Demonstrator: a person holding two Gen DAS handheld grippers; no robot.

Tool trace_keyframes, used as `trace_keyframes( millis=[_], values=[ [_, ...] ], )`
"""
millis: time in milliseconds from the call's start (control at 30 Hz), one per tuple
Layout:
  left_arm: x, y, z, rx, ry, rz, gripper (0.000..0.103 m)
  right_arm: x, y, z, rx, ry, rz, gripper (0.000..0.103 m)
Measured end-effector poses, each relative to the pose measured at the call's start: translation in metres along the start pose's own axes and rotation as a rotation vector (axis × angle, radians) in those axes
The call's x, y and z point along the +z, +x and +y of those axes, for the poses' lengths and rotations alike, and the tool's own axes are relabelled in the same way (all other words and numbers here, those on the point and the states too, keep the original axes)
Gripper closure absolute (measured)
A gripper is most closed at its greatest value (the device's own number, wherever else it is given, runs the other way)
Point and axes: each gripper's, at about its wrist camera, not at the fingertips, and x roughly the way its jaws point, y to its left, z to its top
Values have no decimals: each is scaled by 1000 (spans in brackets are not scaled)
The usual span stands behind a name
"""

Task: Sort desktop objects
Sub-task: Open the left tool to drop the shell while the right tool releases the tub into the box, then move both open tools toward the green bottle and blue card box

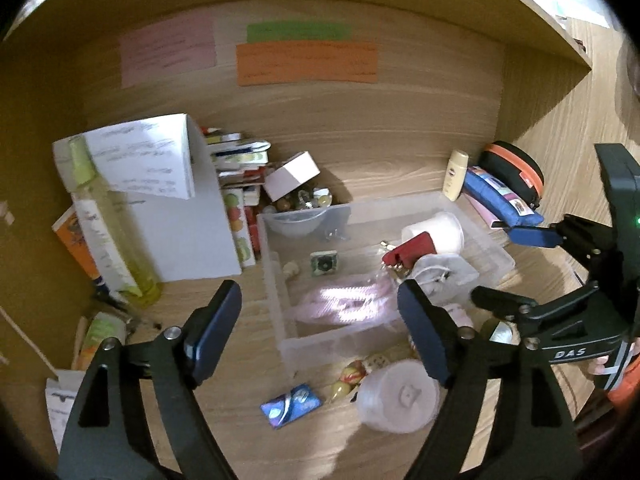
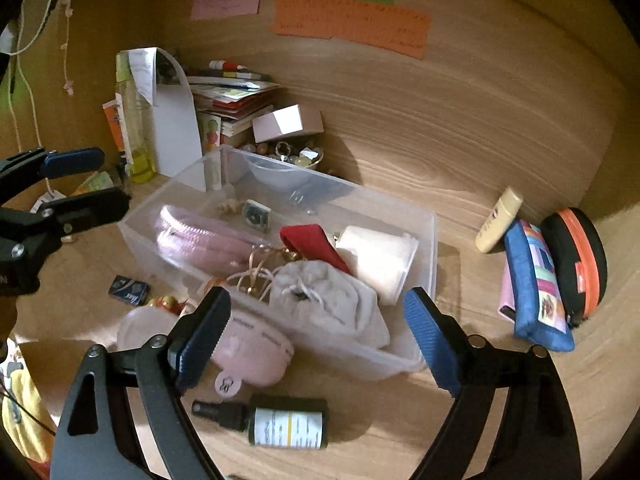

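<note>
Dark spray bottle [image 2: 276, 424] lay on the worktop [image 2: 400, 432] just below the right gripper [image 2: 316, 336], whose jaws stood wide and empty. Beyond them sat the clear bin [image 2: 424, 216], probably the sorting container, already holding a grey pouch [image 2: 332, 300] and a pink case [image 2: 200, 240]. Off to its side, the left gripper [image 1: 320, 328] hovered with jaws likewise apart, holding nothing, a lidded tub [image 1: 396, 398] between them.
</note>
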Motion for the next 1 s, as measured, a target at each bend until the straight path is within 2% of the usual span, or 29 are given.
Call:
trace_keyframes(
  millis=[167,333,467,667,867,1000],
  values=[
    [-13,-5,16,16,-42,38,15,-17,-14,-1,-15,10,-8,7],
    [-33,-1,24,51,-44,85,15,-37,-19,-1,-26,13,7,7],
    [-56,13,30,72,-35,164,15,-54,-18,-3,-19,21,38,7],
    [-87,33,35,59,-35,275,15,-77,0,-3,29,57,137,7],
    [-97,47,34,49,-26,330,15,-85,15,13,70,31,188,7],
    [-95,54,32,34,-28,340,15,-81,24,26,96,4,205,7]
  ],
)
